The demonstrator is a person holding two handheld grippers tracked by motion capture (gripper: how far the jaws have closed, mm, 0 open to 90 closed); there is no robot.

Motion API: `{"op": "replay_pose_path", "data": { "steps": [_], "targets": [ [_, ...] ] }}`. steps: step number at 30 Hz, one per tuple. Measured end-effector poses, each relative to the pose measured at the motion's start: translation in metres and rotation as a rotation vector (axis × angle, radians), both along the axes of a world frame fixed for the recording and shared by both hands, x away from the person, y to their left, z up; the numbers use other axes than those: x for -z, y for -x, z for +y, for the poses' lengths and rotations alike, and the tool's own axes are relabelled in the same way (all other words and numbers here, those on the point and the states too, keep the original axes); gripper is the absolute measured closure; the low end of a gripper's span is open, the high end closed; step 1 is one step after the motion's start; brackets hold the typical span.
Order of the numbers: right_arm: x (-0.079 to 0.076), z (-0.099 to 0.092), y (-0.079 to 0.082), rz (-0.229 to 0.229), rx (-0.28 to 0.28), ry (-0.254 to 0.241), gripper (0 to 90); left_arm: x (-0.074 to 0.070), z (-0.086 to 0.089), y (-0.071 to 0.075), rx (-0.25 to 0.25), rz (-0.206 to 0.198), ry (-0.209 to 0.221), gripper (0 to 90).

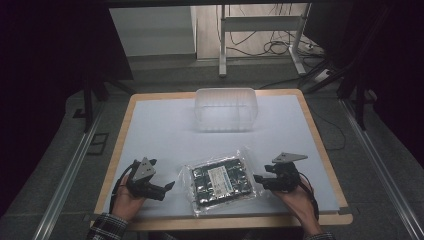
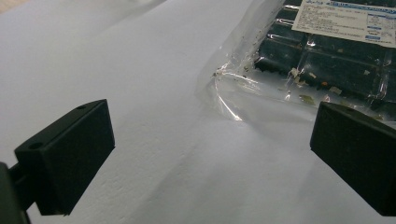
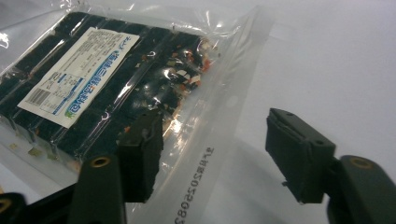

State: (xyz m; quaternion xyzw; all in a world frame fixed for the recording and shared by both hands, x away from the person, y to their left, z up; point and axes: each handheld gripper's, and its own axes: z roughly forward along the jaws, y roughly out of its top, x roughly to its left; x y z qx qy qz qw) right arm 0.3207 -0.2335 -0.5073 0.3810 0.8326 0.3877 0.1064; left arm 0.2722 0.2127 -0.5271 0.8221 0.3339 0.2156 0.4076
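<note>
Two hand-held grippers flank one sealed clear bag (image 1: 220,181) of dark blocks, which lies flat near the front edge of the surface (image 1: 160,130), about midway between its left and right edges. A white printed label (image 1: 218,178) sits on top of the bag. A clear plastic tub (image 1: 226,108) stands well apart, near the back edge.

The left hand-held gripper (image 1: 167,188) is released, its jaws spread wide over the bare surface just beside the bag's left margin, touching nothing. The right hand-held gripper (image 1: 258,178) is also released; in its own view one jaw hovers over the bag's clear right border and the other over the bare surface, gripping nothing.

The bag looks light and limp at its edges, with slick, crinkly film likely to slide between jaws. The packed blocks probably give the middle some stiffness, and loose crumbs inside suggest the contents break easily. The empty film border (image 3: 224,140) on the right side, or the loose flap (image 2: 233,93) on the left, seems the safest place to pinch, sparing the blocks.
</note>
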Motion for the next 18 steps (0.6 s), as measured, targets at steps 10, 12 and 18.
{"op": "replay_pose_path", "data": {
  "steps": [10, 12, 18],
  "targets": [
    [0.005, 0.012, -0.009, 0.042, -0.016, -0.017, 56.8, 0.000, 0.000, 0.000, 0.001, 0.000, -0.005, 0.0],
    [0.006, 0.013, -0.010, 0.044, -0.017, -0.017, 58.5, 0.000, 0.000, 0.000, 0.001, 0.000, -0.005, 0.0],
    [0.011, 0.021, -0.010, 0.059, -0.014, -0.005, 67.4, 0.000, 0.000, 0.000, 0.001, -0.001, -0.007, 0.0]
  ]
}}
